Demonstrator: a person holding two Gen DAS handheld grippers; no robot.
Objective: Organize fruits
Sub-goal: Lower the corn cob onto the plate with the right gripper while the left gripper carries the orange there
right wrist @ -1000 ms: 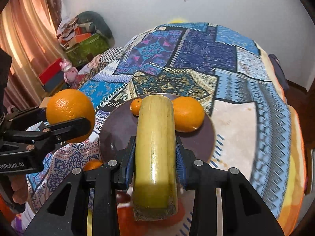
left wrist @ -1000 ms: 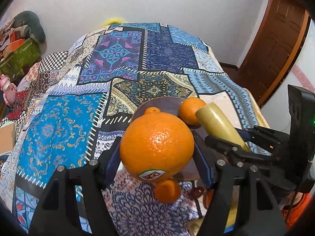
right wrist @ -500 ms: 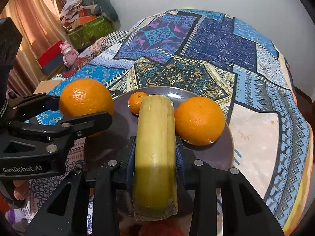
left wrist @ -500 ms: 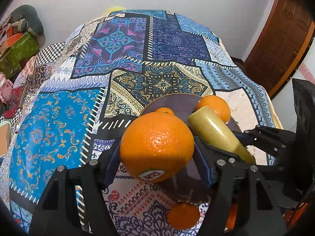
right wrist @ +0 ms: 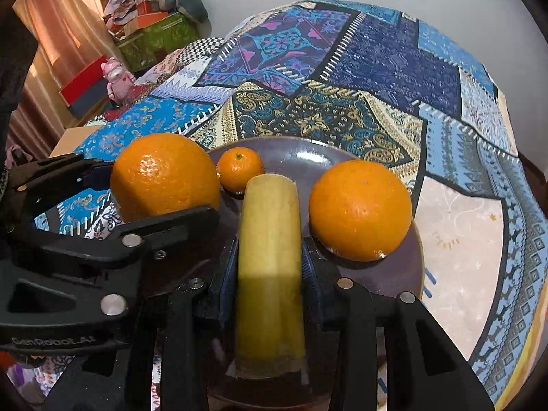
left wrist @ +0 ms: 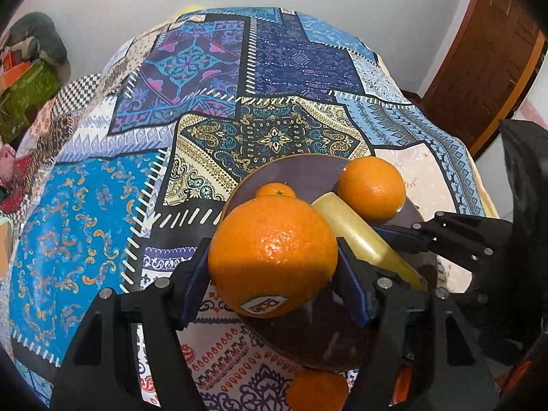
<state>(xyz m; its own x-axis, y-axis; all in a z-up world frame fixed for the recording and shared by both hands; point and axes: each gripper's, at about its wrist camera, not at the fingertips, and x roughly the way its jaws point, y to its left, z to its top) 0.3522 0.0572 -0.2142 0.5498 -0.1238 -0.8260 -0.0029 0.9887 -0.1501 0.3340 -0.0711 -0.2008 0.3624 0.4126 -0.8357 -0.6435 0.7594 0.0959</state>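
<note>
Patchwork cloth (left wrist: 102,222) | left gripper (left wrist: 274,274) pinches stickered orange (left wrist: 272,255) | right gripper (right wrist: 270,274) clamps yellow stalk (right wrist: 270,257)

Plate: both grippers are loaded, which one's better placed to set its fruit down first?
Right, probably. The right gripper holds the yellow stalk over the plate's open middle. The left gripper holds the big orange nearer the plate's left rim.

The plate (right wrist: 308,150) is crowded: a big orange (right wrist: 359,210) on its right, a small mandarin (right wrist: 239,169) at the back, bare purple between them; patterned cloth (left wrist: 85,212) lies open leftward.
</note>
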